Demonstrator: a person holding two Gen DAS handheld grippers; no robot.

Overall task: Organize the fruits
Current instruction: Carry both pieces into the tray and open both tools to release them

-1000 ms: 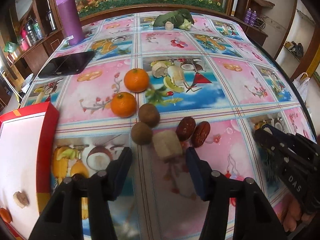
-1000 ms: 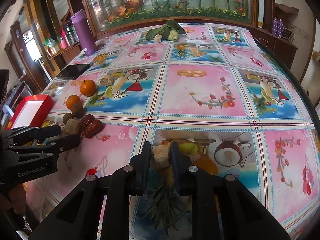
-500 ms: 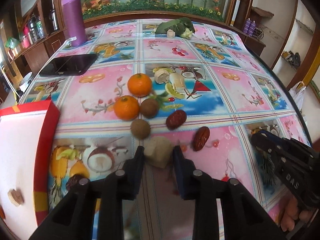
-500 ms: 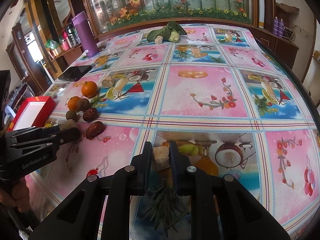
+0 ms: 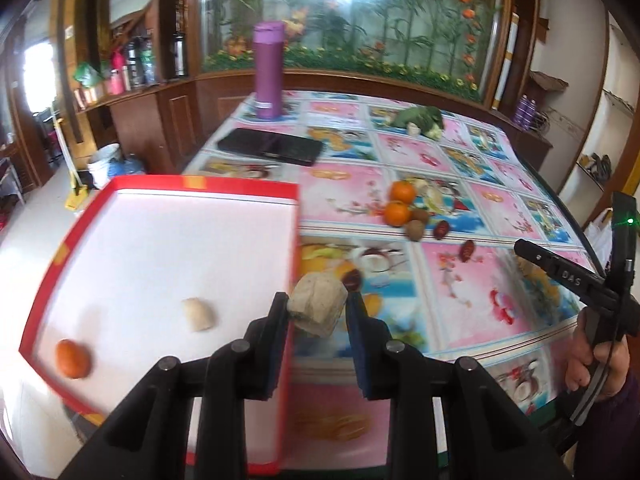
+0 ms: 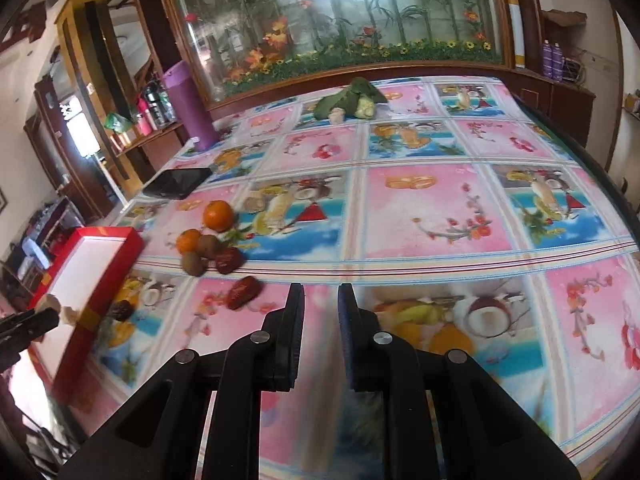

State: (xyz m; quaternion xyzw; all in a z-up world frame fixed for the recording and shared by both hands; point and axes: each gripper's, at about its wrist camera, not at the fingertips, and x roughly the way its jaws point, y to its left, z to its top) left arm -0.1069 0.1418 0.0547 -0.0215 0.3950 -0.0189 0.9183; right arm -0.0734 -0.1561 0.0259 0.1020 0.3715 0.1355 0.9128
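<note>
Beside the red box's (image 5: 294,240) rim, the left gripper (image 5: 318,314) clamps a rough beige chunk (image 5: 317,307); the right gripper's (image 6: 320,312) jaws stand apart, empty.

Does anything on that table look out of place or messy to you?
Slightly. One dark red date lies apart from the huddle of oranges, brown kiwis and another date, and a dark fruit sits alone by the red tray. Nothing looks spilled or broken.
</note>
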